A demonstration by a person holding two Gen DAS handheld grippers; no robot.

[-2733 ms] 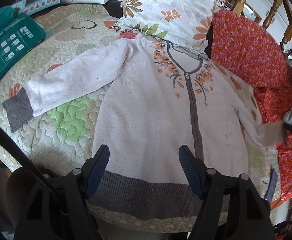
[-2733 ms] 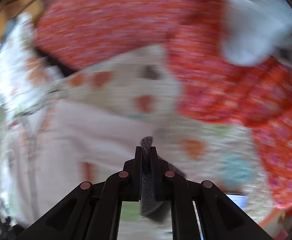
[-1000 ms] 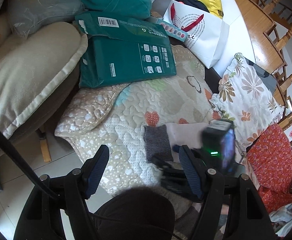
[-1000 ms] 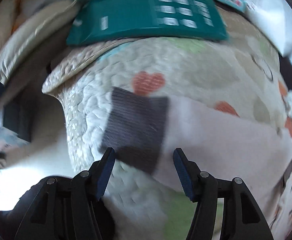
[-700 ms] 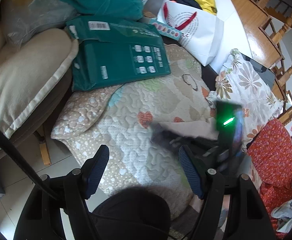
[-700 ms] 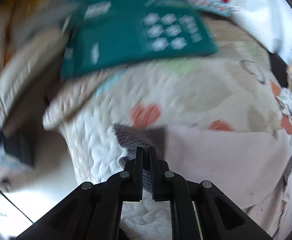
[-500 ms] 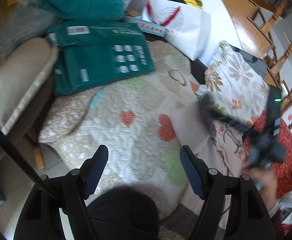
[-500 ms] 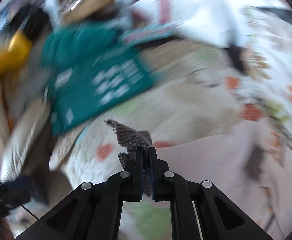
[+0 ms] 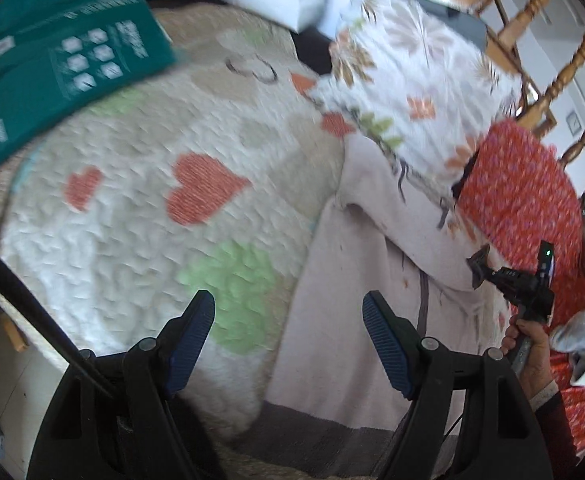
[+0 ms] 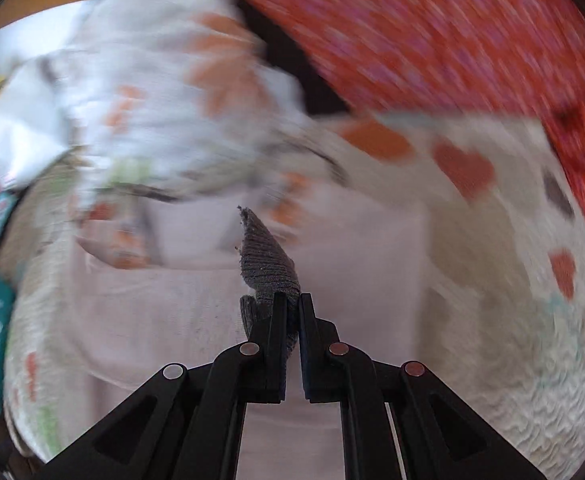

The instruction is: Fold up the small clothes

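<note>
A pale pink cardigan [image 9: 352,320] with a grey hem lies flat on a heart-patterned quilt [image 9: 152,220]. One sleeve [image 9: 412,240] is pulled across its chest. My right gripper [image 9: 488,274], held by a hand, is shut on the sleeve's grey cuff [image 9: 475,266]. In the right wrist view the cuff [image 10: 266,264] sticks up from the closed right gripper [image 10: 290,300], above the cardigan's body [image 10: 172,320]; that view is blurred. My left gripper [image 9: 288,316] is open and holds nothing. It hovers over the cardigan's left edge near the hem.
A green package [image 9: 52,72] lies at the quilt's far left. A floral pillow [image 9: 412,80] and red patterned cloth [image 9: 524,200] border the cardigan at the back and right. Wooden chairs [image 9: 552,80] stand behind. The quilt drops off to the floor at lower left.
The right gripper shut on the grey cuff at the left and carried the sleeve rightward across the cardigan. The left gripper swung right over the quilt and stayed open.
</note>
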